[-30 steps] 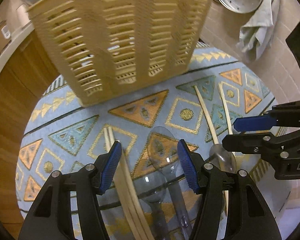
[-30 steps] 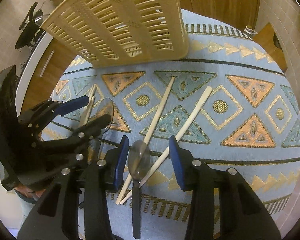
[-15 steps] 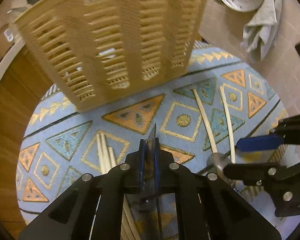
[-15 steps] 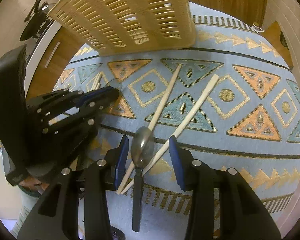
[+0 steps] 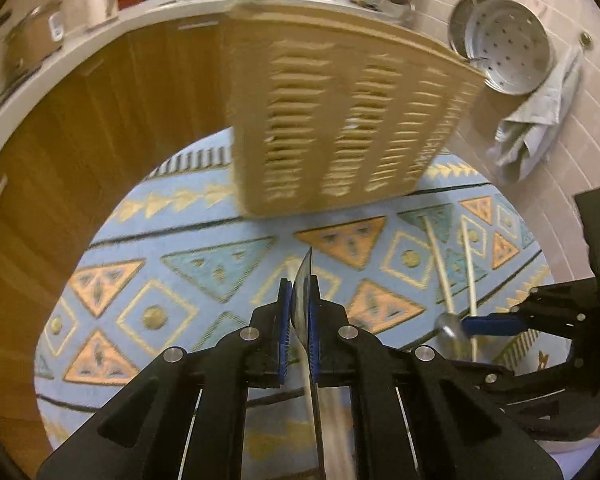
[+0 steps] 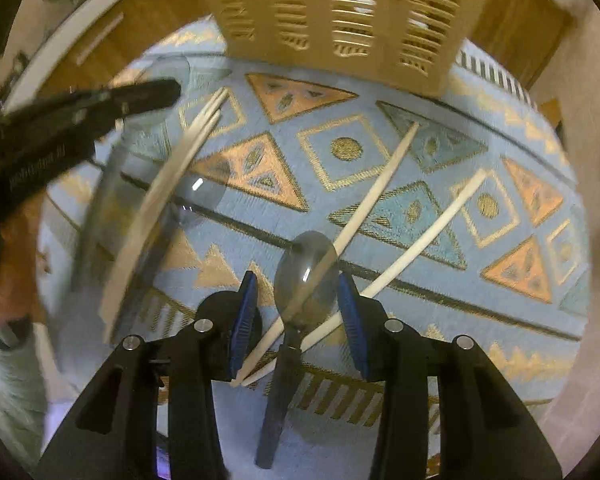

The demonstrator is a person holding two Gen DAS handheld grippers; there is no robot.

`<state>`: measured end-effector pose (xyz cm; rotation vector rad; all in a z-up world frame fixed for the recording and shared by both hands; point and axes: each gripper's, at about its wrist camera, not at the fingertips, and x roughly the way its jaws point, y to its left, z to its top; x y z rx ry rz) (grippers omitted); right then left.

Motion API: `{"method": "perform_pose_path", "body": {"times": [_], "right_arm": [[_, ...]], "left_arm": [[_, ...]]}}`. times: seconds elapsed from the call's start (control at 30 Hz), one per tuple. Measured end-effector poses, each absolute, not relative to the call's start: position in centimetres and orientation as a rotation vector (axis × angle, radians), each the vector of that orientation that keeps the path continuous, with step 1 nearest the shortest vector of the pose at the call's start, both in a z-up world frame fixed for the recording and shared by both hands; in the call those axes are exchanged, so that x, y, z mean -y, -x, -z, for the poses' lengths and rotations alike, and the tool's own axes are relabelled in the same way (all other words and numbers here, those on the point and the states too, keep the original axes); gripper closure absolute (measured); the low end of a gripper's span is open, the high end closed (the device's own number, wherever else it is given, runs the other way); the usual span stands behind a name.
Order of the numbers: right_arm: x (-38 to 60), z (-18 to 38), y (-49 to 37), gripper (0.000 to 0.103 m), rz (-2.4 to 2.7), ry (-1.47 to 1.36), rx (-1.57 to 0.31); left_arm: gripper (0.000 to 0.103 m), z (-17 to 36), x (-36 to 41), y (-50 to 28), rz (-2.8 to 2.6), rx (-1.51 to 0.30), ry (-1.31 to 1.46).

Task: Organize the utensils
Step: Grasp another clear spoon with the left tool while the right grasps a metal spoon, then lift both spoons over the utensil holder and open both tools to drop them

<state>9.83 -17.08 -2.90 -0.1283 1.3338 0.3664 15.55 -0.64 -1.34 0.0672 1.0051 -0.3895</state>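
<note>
My left gripper [image 5: 299, 294] is shut on a clear plastic spoon [image 5: 305, 268], held edge-on above the blue patterned mat [image 5: 180, 240]. In the right wrist view the left gripper [image 6: 162, 90] hangs at the left with that clear spoon [image 6: 112, 200] trailing down from it. My right gripper [image 6: 298, 304] points down at the mat with its jaws closing. A black-handled spoon [image 6: 306, 272] lies between the pads, which do not press on it. Two chopsticks [image 6: 380, 184] cross under its bowl. A beige slotted basket [image 5: 340, 120] stands at the mat's far side.
Another chopstick pair [image 6: 168, 176] and a second clear spoon [image 6: 204, 192] lie on the mat's left part. Wooden cabinets [image 5: 80, 140] curve behind the mat. A perforated metal tray [image 5: 508, 48] and a grey cloth [image 5: 536, 128] lie on the tiled floor. A person's hand [image 6: 8, 264] holds the left gripper.
The left gripper shut on the clear spoon and lifted it off the mat, tilting toward the basket. The right gripper's jaws narrowed around the black-handled spoon.
</note>
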Motion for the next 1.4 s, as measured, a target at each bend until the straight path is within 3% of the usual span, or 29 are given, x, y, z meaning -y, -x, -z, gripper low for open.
{"method": "perform_pose_path", "body": {"times": [0.2,0.27,0.53,0.8,0.87,0.93,1.1,1.4], "right_arm": [[18.0,1.7,-10.4,0.073,-0.363,0.101,-1.267],[19.0,1.1,-10.9,0.073,-0.364,0.063,-1.245],[22.1,0.0,-14.1,0.073,-0.361,-0.016,-1.2],[22.7,0.4,-13.3,0.073,-0.379,-0.033,-1.173],[22.4,0.1,-12.9,0.073,-0.392,-0.029,-1.144],[22.7,-0.8,-12.2,0.073,-0.417,-0.031,-1.09],[23.5,-3.6,-10.6,0.073,-0.491,-0.074,-0.943],[25.5,-12.4,-9.9,0.073,-0.528,-0.2,-0.588]], "left_arm": [[0.094,2.7,-2.9,-16.2,0.437,-1.031,0.022],[0.075,2.7,-3.8,-16.4,0.412,-1.023,0.019],[0.062,2.7,-5.0,-17.1,0.377,-1.057,-0.001],[0.061,3.7,-1.0,-17.1,0.232,-1.094,-0.224],[0.072,3.6,-0.5,-16.9,0.224,-1.087,-0.243],[0.072,3.3,-0.5,-16.6,0.197,-1.078,-0.234],[0.073,-0.9,-0.7,-14.3,0.255,-0.909,-0.123],[0.073,-13.0,1.0,-11.4,0.285,-0.456,-0.005]]}}
